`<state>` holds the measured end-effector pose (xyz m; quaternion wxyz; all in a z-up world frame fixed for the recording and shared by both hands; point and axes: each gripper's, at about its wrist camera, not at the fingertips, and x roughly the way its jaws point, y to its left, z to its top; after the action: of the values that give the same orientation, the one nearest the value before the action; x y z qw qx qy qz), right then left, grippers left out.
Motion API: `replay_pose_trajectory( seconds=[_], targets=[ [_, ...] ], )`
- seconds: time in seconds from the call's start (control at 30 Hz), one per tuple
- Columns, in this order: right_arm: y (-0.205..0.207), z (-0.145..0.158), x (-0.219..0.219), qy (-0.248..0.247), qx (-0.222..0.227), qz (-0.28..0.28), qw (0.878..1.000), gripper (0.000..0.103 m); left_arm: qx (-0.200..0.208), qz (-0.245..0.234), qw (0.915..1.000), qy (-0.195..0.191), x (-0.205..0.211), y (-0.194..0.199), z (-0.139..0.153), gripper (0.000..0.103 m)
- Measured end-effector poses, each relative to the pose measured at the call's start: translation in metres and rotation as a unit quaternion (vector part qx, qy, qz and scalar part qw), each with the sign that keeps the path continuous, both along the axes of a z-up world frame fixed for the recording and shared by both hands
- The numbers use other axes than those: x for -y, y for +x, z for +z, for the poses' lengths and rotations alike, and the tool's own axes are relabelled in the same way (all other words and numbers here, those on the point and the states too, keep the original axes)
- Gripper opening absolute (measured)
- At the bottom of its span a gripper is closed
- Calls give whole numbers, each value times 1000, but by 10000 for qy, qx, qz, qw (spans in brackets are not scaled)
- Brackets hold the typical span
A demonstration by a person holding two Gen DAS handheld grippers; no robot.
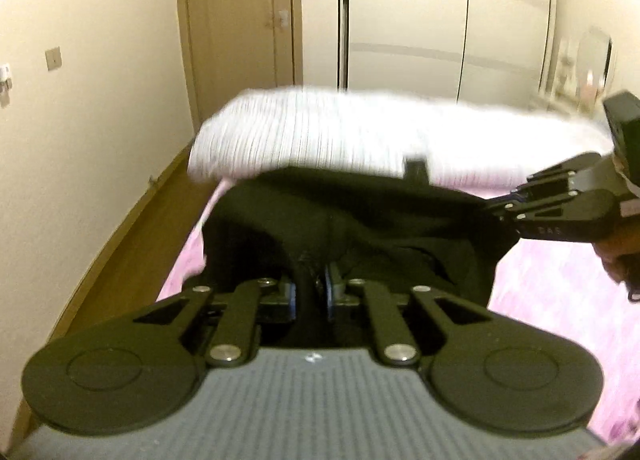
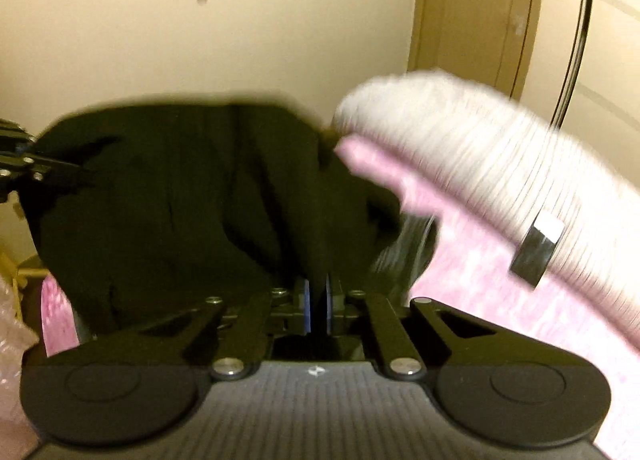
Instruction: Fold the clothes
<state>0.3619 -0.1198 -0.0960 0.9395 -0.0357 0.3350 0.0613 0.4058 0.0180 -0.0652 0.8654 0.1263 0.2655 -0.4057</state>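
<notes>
Holding the black garment point(image 1: 344, 216) raised above the pink bed point(image 1: 560, 280), both tongs, left point(image 1: 312, 284) and right point(image 2: 316, 300), clenched on its edge, should stay level and taut beside the white pillow point(image 1: 320, 132).

Black garment point(image 1: 340, 216) hangs stretched between left gripper point(image 1: 312, 288) and right gripper point(image 1: 506, 204), both clamped on its cloth; it fills the space straight ahead of both. White ribbed pillow point(image 1: 320, 132) lies just behind the garment across the bed, blocking the far side, with a small black box point(image 2: 538, 256) resting against it. Pink bedspread point(image 1: 560, 280) is bare and free to the right of the garment. Left of the bed, a strip of wood floor point(image 1: 132, 236) runs free along the wall point(image 1: 80, 100). Closet doors point(image 1: 420, 20) close off the far end.
</notes>
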Motion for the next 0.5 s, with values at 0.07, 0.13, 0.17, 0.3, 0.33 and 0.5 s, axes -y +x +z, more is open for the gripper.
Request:
replay_pose_trajectory(
  seconds=[0.07,0.13,0.17,0.3,0.33,0.5],
  targets=[
    [-9,39,11,24,394,-106,9992,5,102,-64,9996,-258,5,-5,25,9],
    [-17,74,24,110,729,-251,9970,5,216,-163,9983,-516,11,-12,50,9],
    [-23,92,32,138,901,-331,9953,5,308,-244,9972,-634,16,-20,67,9],
    [-58,155,62,142,1497,-673,9863,5,690,-633,9905,-1005,44,-54,126,9],
    [-69,167,68,120,1623,-753,9838,5,792,-757,9881,-1083,52,-65,140,9],
    [-132,218,120,-88,2148,-1180,9695,5,1019,-1385,9741,-1466,95,-137,194,9]
  ],
)
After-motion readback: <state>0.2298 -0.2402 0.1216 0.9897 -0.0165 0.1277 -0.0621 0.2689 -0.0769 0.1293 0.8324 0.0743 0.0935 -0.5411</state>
